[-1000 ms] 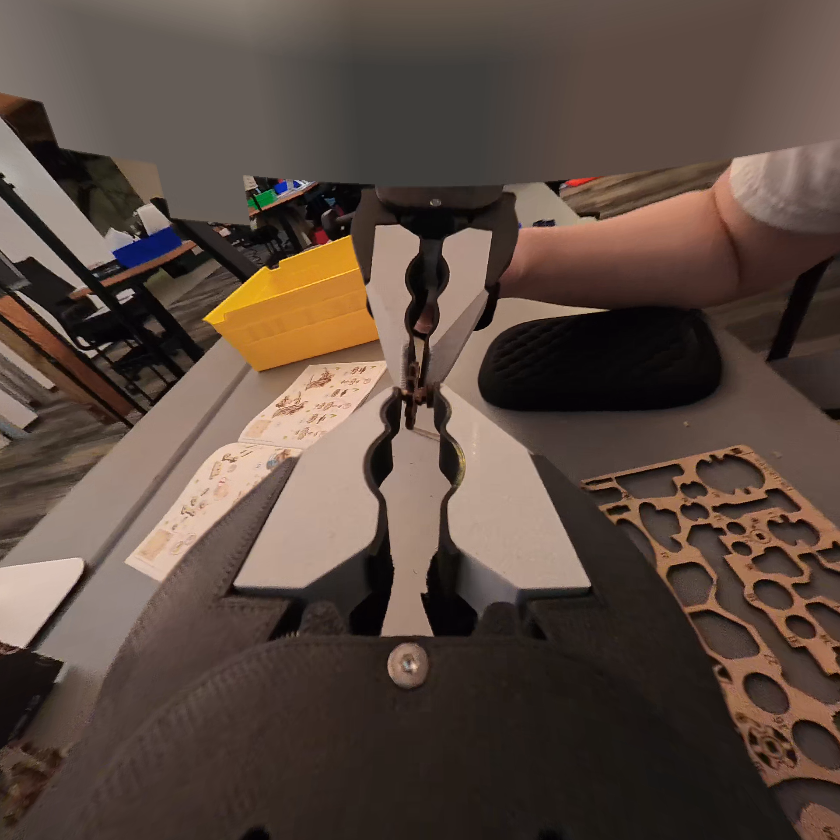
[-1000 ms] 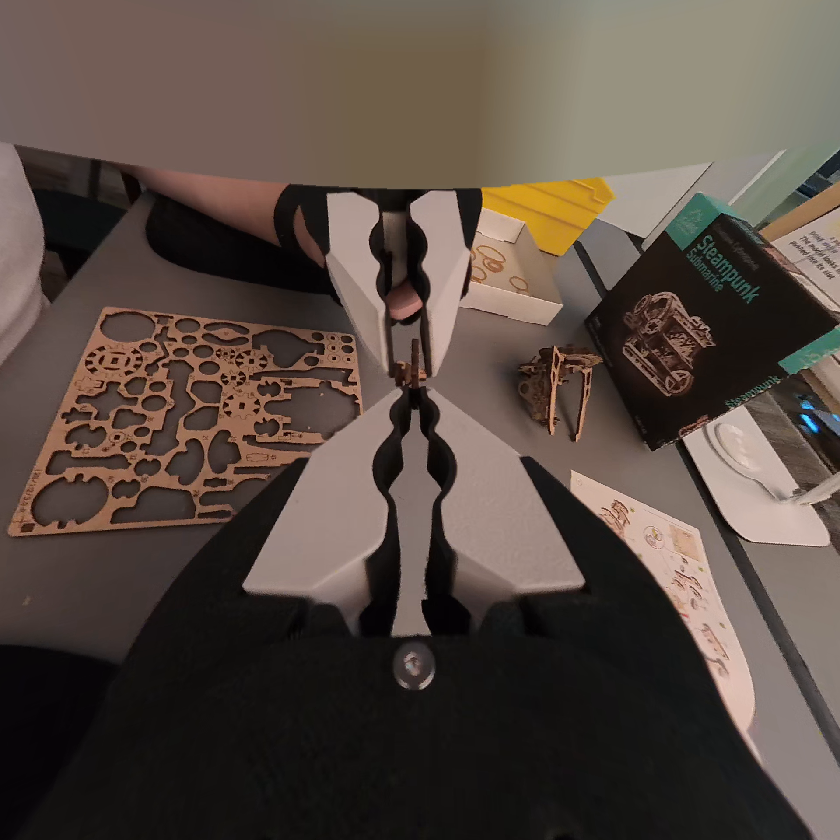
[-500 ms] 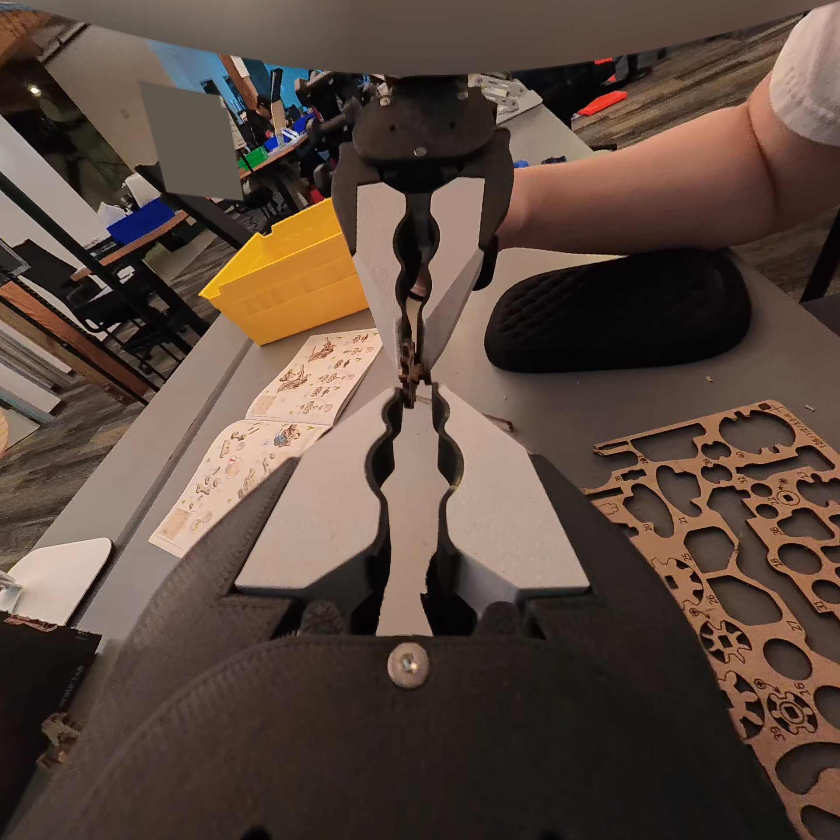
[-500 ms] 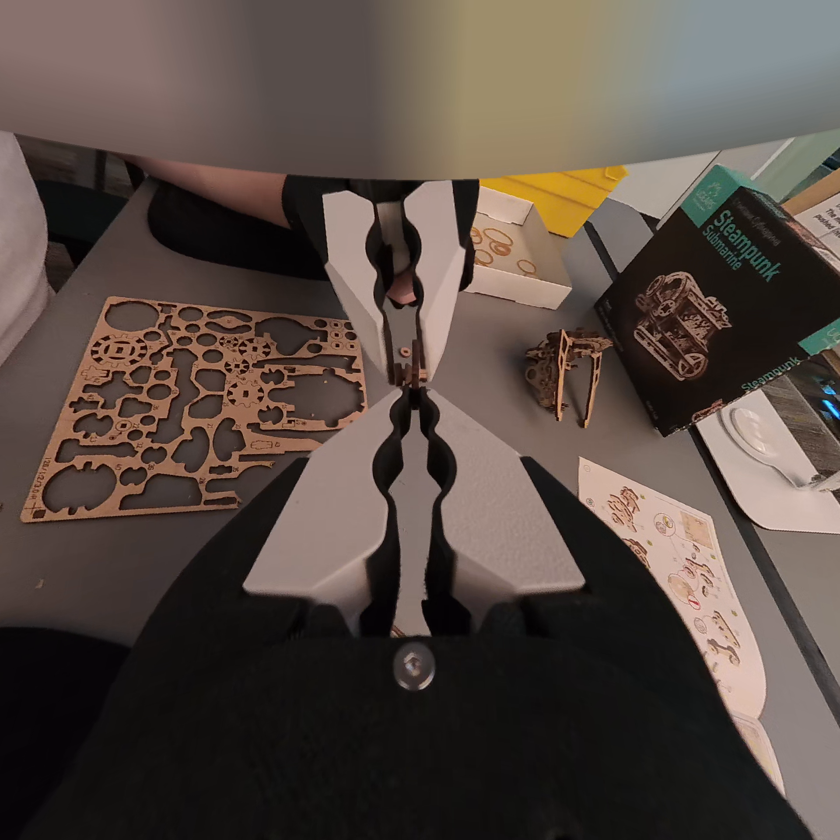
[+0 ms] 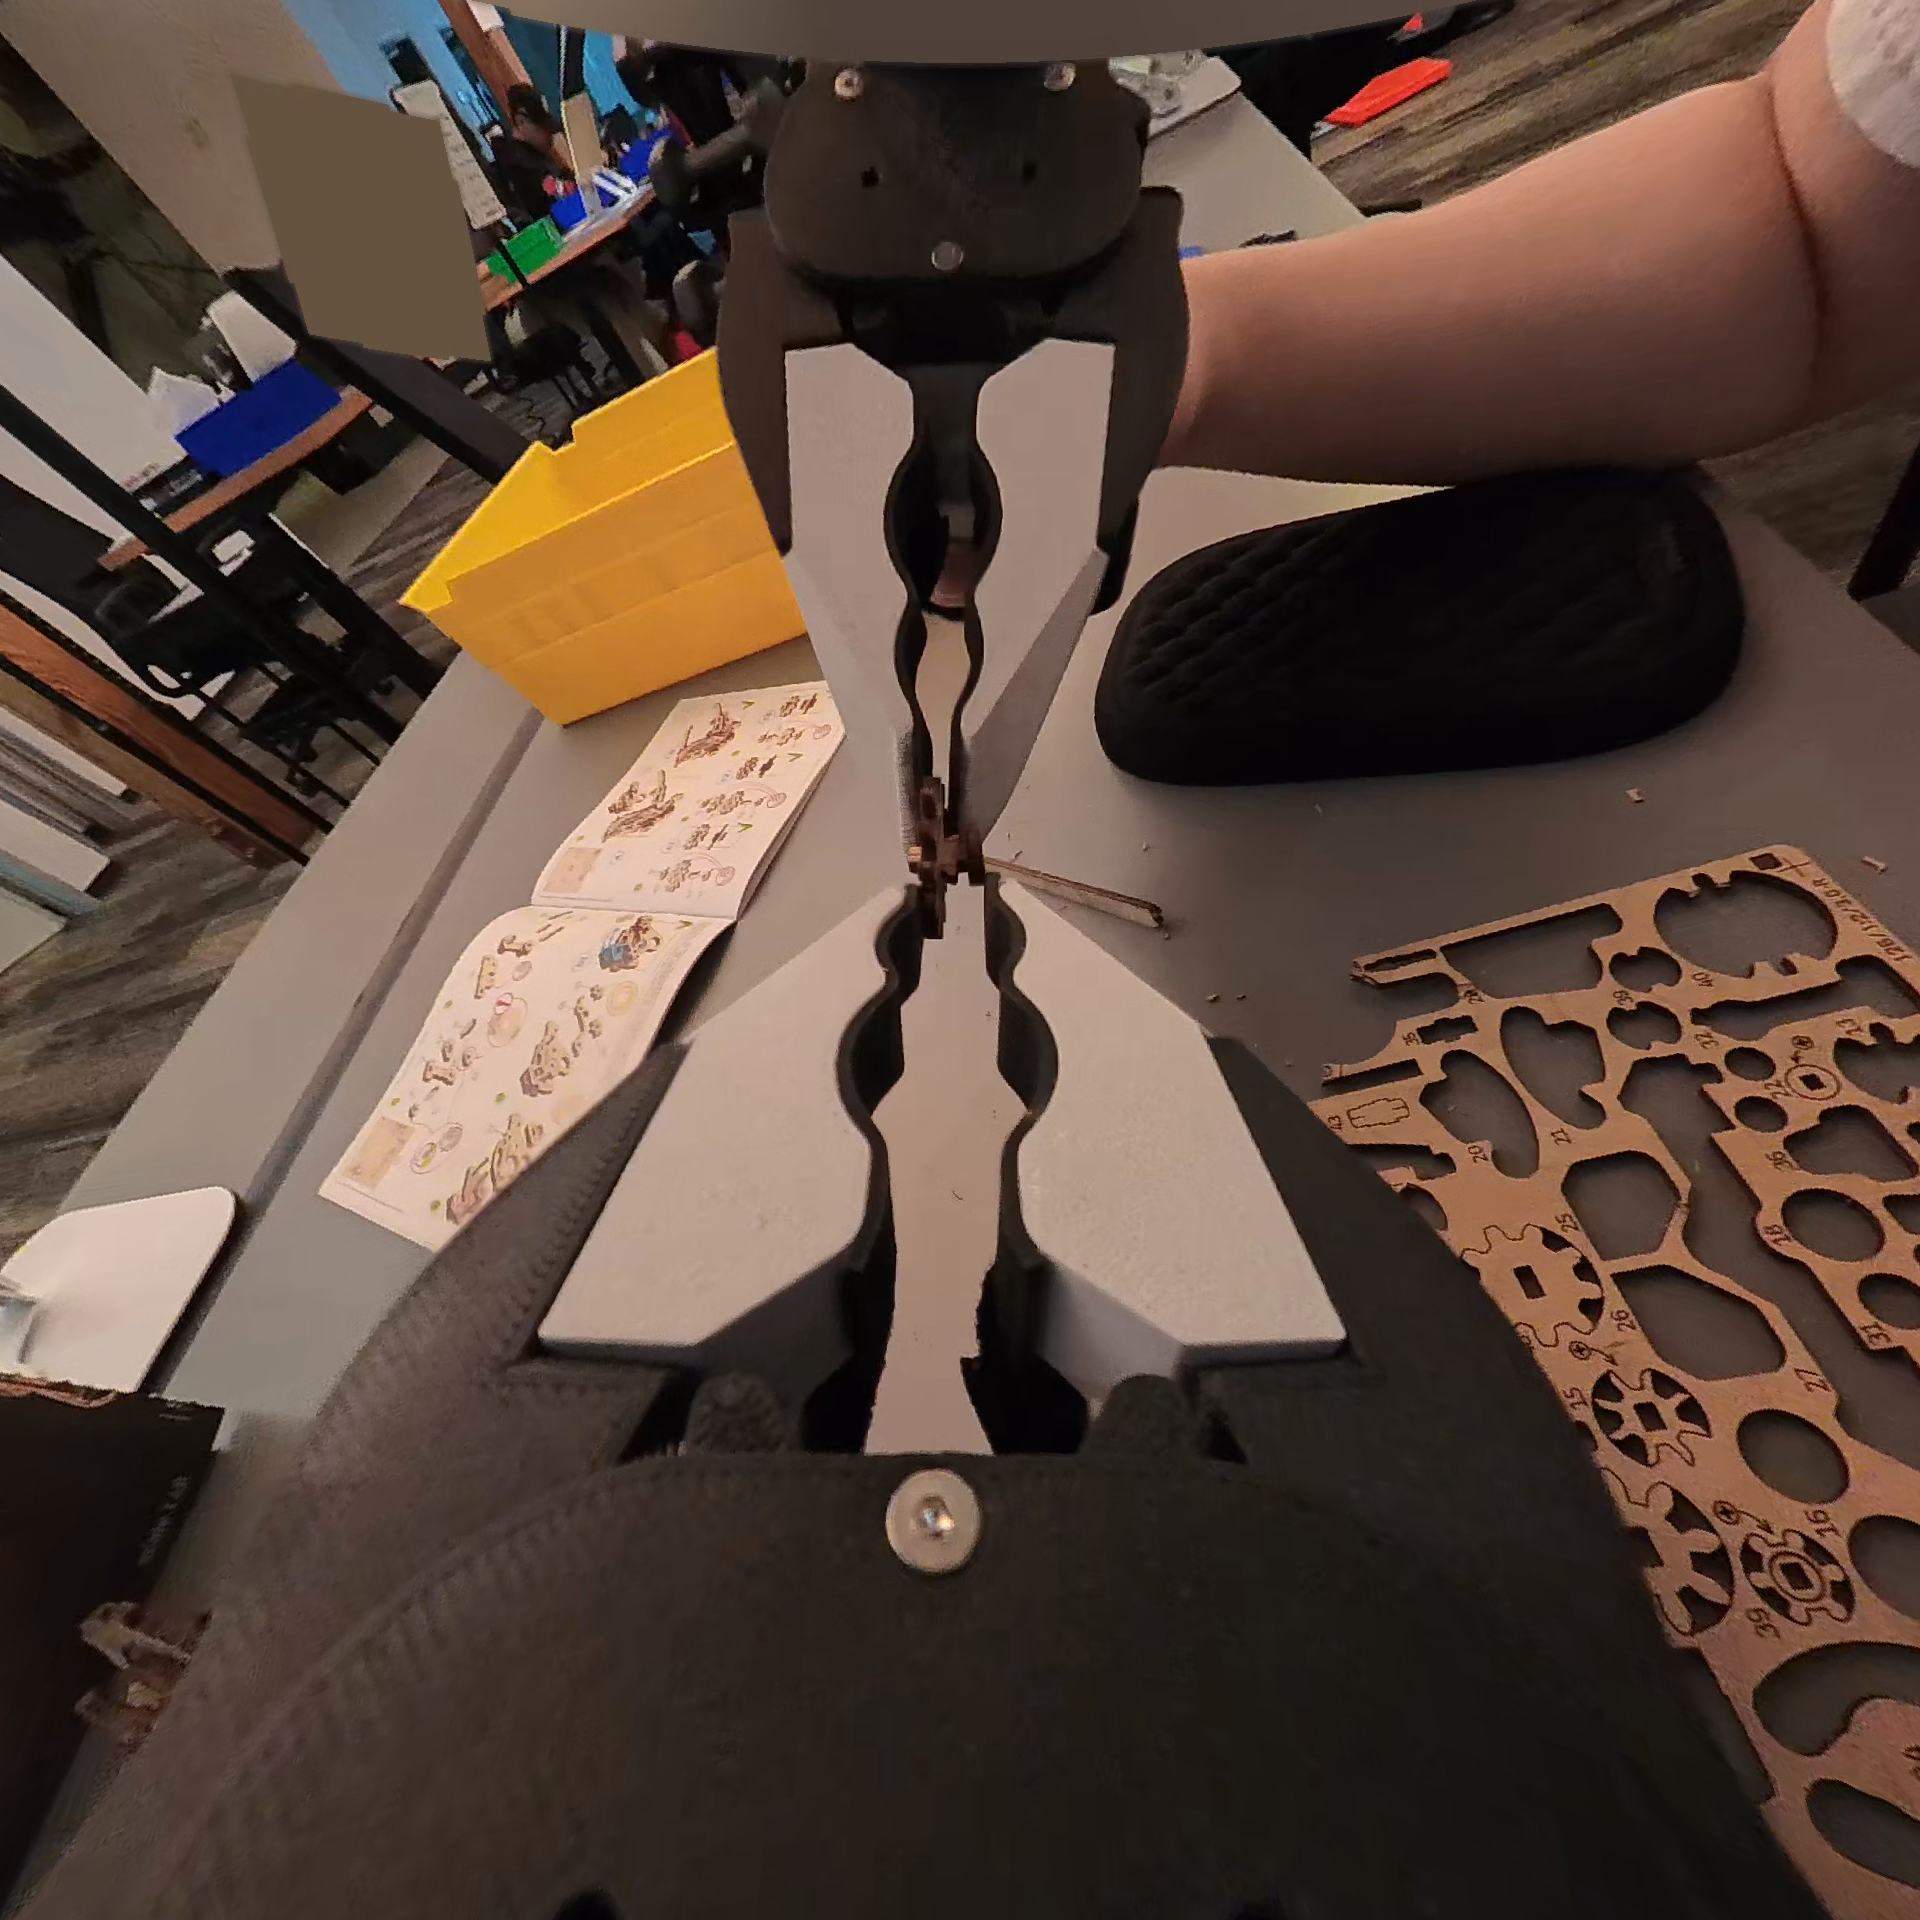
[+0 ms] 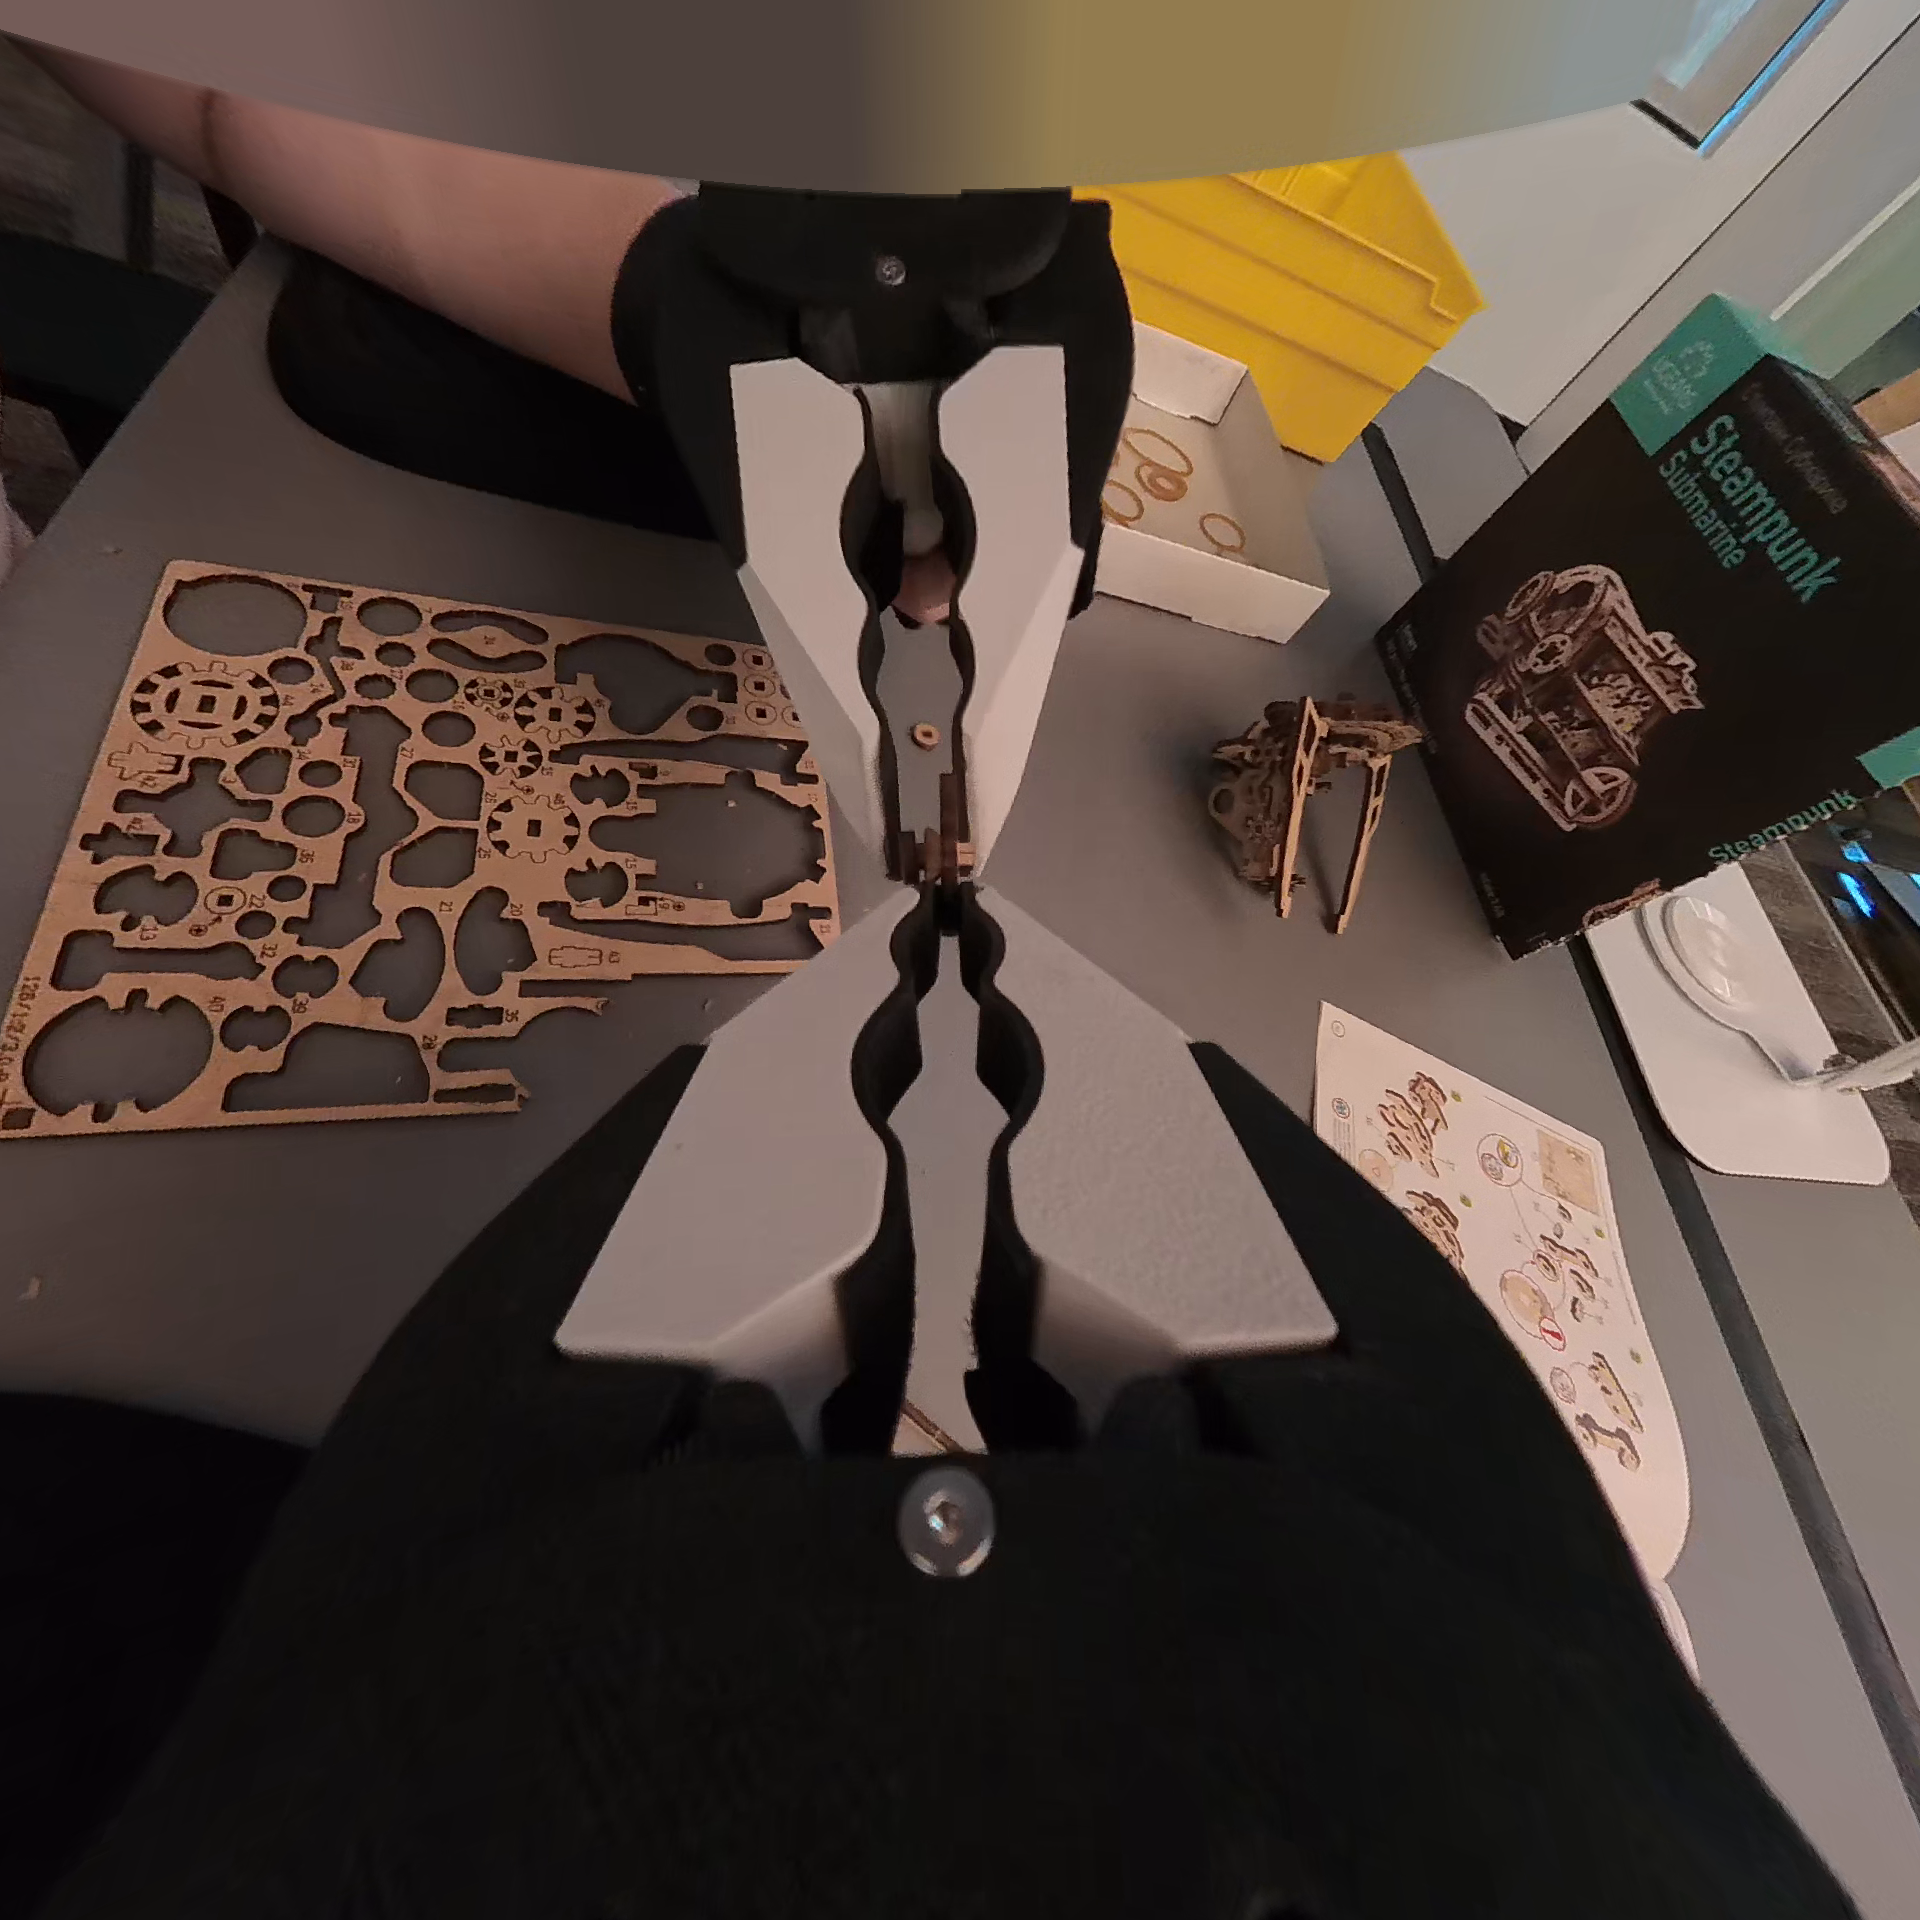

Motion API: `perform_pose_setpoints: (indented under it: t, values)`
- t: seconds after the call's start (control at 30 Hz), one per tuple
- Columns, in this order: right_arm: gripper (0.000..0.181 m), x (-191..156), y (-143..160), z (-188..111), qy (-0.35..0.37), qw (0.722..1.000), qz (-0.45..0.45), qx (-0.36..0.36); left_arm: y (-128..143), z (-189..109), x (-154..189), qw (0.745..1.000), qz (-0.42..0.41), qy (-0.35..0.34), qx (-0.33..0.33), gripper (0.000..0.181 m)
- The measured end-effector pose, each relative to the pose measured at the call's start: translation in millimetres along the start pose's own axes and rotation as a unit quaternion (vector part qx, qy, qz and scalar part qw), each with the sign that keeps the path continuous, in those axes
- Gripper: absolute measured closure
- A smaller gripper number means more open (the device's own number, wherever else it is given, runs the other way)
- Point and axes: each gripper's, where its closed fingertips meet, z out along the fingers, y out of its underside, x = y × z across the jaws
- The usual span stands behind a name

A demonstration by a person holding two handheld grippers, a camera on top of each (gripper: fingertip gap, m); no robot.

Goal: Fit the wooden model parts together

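Note:
My left gripper (image 5: 941, 914) is shut on a small wooden part (image 5: 932, 883). My right gripper (image 6: 941, 912) is shut on another small wooden part (image 6: 948, 896). The two grippers meet tip to tip above the grey table (image 5: 1351, 873), and the two parts touch. In the left wrist view the right gripper (image 5: 940, 805) comes in from the top. In the right wrist view the left gripper (image 6: 925, 847) comes in from the top with its part (image 6: 914, 854). How far the parts are seated is hidden by the fingertips.
A laser-cut wooden sheet (image 6: 416, 831) lies on the table and also shows in the left wrist view (image 5: 1662, 1195). Around it are a half-built wooden model (image 6: 1299, 810), a dark kit box (image 6: 1662, 675), an instruction booklet (image 5: 623, 935), a yellow bin (image 5: 623, 561), a black wrist rest (image 5: 1423, 623), a loose stick (image 5: 1081, 896) and a small washer (image 6: 923, 736). My two grippers' fingertips are within a few centimetres of each other.
Both grippers have tilted down toward the table and stayed tip to tip. The held parts have stayed pressed together. More of the table now shows below them.

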Motion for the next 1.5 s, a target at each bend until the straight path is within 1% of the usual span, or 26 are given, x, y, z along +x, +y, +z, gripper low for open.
perform_pose_setpoints:
  t: [0.2, 0.23, 0.3, 0.37, 0.47, 0.57, 0.7, 0.8, 0.97, 1.2, 1.33, 1.5]
  values:
    - [0.180, 1, 3, 1, 0.012, 1.000, -0.011, -0.021, 3, 1, 0, 1.000, -0.021, 0.010, -0.011, 0.173]
    - [0.178, 0, 3, 1, 0.009, 1.000, -0.008, -0.021, 3, 1, 0, 0.999, -0.030, 0.016, -0.011, 0.173]
    - [0.166, -4, 1, 1, -0.009, 1.000, 0.008, -0.018, 0, -1, -1, 0.999, -0.043, 0.022, -0.006, 0.174]
    - [0.165, -4, -1, 2, -0.010, 1.000, 0.016, -0.013, 0, -2, -1, 0.999, -0.048, 0.024, -0.003, 0.174]
    - [0.170, -4, -1, 4, -0.008, 1.000, 0.020, -0.015, 1, -1, 1, 0.999, -0.046, 0.028, -0.009, 0.174]
    - [0.172, -4, 2, 4, -0.013, 0.999, 0.028, -0.023, 3, 0, 2, 0.998, -0.048, 0.031, -0.014, 0.174]
    - [0.174, -4, 5, 5, -0.015, 0.999, 0.031, -0.028, 4, 2, 1, 0.999, -0.032, 0.017, -0.015, 0.172]
    - [0.174, -2, 7, 5, -0.009, 0.999, 0.028, -0.032, 2, 2, 2, 1.000, -0.001, 0.002, -0.007, 0.162]
    - [0.174, -4, 8, 5, -0.011, 0.999, 0.014, -0.038, 0, 1, 1, 1.000, -0.014, 0.006, 0.001, 0.172]
    - [0.174, -6, 12, 7, -0.006, 0.998, -0.005, -0.056, 5, 2, 4, 0.999, -0.024, 0.019, -0.016, 0.173]
    - [0.175, -5, 8, 6, 0.006, 0.999, -0.017, -0.051, 2, 0, 2, 1.000, -0.022, 0.010, -0.017, 0.173]
    - [0.176, -8, 21, 12, -0.001, 0.996, -0.023, -0.084, 15, 5, 7, 0.999, -0.023, 0.015, -0.047, 0.173]
